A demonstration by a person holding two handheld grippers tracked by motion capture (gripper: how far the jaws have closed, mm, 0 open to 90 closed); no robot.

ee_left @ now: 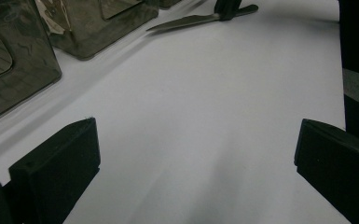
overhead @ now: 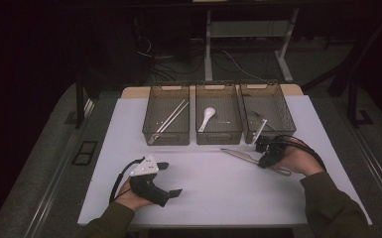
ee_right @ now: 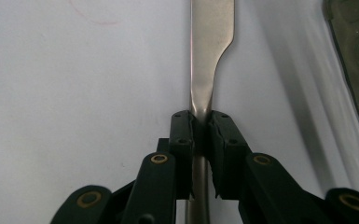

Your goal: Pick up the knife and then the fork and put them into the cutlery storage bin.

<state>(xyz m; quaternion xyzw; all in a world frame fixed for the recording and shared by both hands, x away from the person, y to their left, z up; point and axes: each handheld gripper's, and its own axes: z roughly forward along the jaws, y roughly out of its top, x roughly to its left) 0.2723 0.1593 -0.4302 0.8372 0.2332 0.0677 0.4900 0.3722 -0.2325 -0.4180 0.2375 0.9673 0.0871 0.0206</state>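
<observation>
My right hand-held gripper (ee_right: 200, 123) is clamped on the neck of a flat silver metal table knife (ee_right: 210, 56), which lies on the white counter (overhead: 213, 183) right of centre in the high view. My left hand-held gripper (overhead: 171, 178), lower left, stands wide open over bare counter.

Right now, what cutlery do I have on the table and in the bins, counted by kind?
Chopsticks: 2, in the left bin
White spoon: 1, in the middle bin
Fork: 1, in the right bin
Knife: 1, on the table in the right gripper
Total: 5
</observation>
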